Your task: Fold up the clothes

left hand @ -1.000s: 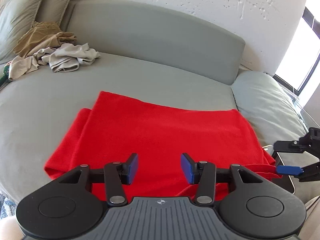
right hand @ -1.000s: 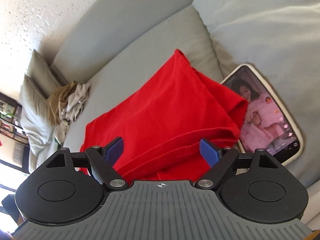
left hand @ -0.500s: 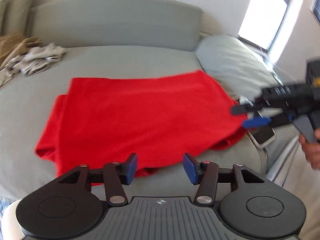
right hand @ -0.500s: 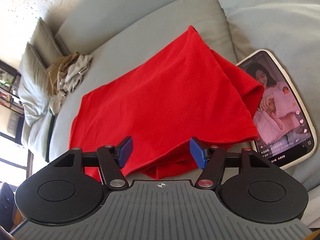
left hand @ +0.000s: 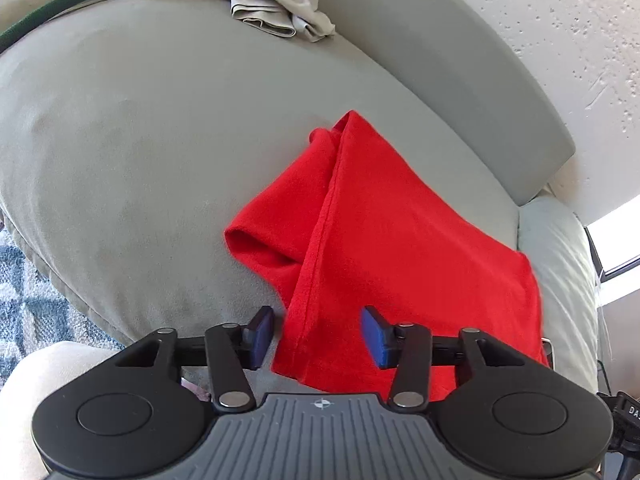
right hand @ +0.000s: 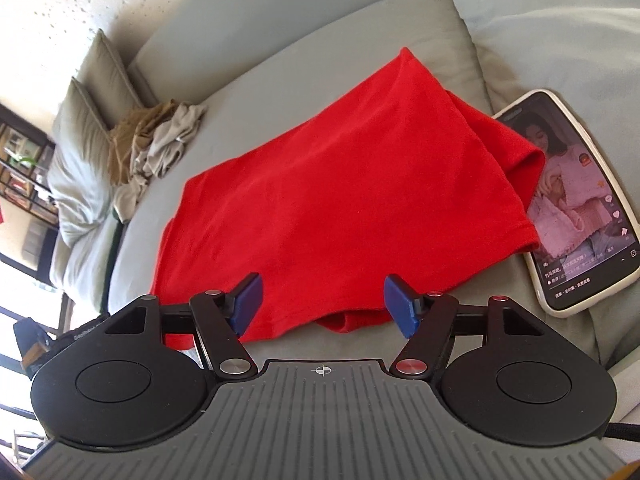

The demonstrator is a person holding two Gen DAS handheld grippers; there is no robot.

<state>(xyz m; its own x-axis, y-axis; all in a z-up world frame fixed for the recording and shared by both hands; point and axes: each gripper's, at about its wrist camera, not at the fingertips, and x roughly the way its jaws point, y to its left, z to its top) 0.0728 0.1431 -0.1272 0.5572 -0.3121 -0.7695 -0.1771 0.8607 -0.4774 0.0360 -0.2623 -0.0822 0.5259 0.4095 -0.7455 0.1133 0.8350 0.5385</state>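
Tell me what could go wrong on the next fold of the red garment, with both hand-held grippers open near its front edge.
1. The phone lies touching the red garment at its right edge; dragging that side could pull or knock it.
2. The left hand-held gripper faces a hemmed edge with a loose fold beside it; it may catch one layer only.
3. The right hand-held gripper hovers over bunched cloth at the front, so the fold may crease.

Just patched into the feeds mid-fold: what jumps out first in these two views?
The folded red garment dominates, lying flat on the grey sofa seat ahead of both open grippers, left and right. A lit smartphone lies at its right edge, the cloth just overlapping it. A heap of beige clothes waits at the far end by the cushions.
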